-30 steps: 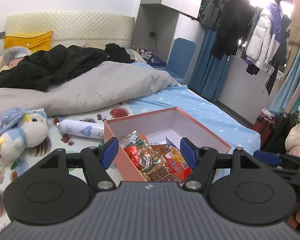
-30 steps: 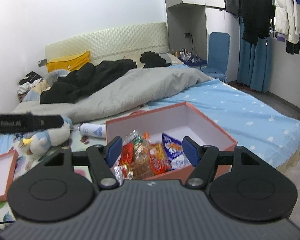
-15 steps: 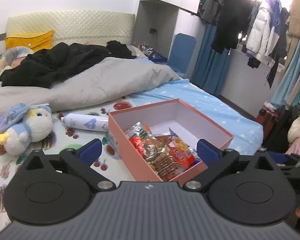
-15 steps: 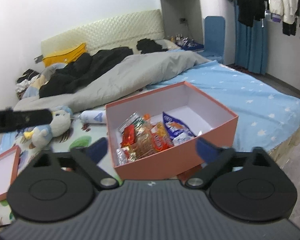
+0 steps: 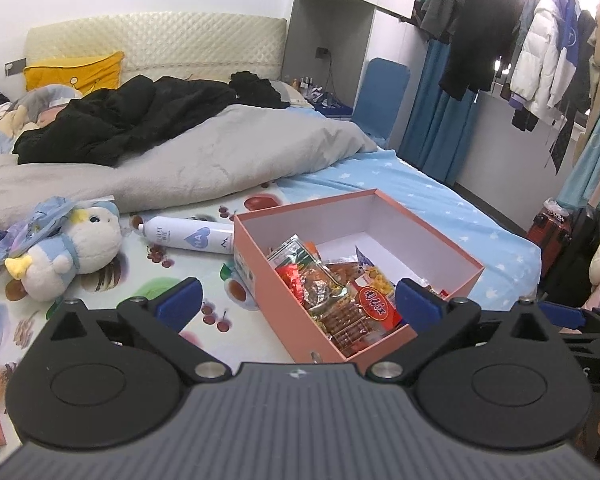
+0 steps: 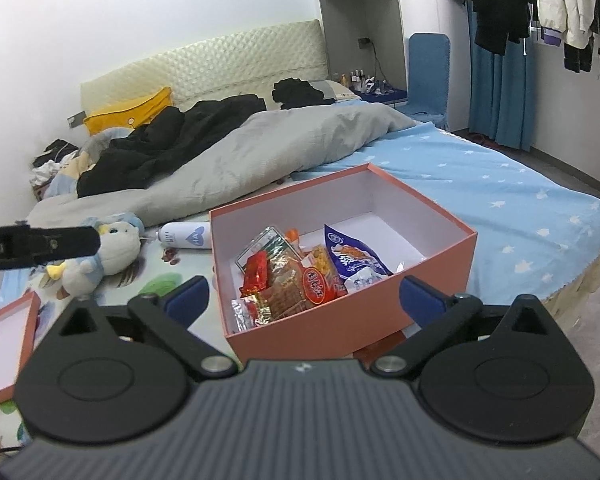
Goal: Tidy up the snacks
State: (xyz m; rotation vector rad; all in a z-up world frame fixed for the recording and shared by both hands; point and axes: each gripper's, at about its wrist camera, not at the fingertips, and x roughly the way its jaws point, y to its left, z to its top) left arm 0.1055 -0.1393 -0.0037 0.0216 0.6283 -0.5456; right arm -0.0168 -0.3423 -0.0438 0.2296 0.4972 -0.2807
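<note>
Lay on the bed [image 5: 440, 196]: an open salmon box [image 6: 352, 320] with snack packets [image 6: 296, 280] heaped at its near end, a white bottle [image 5: 188, 236] touching its far left corner, a plush duck [image 5: 68, 248] further left. Just spread to full width with nothing between: left gripper [image 5: 296, 300], right gripper [image 6: 306, 296], both short of the box. Rested at the left edge: box lid [image 6: 8, 344].

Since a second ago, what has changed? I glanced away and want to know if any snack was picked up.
Both claws have just been opening wide: left claw, right claw. Neither holds anything, and no snack was taken. The snack packets lie as before in the near end of the orange box. The plush toy and white bottle beside the box have not moved.
</note>
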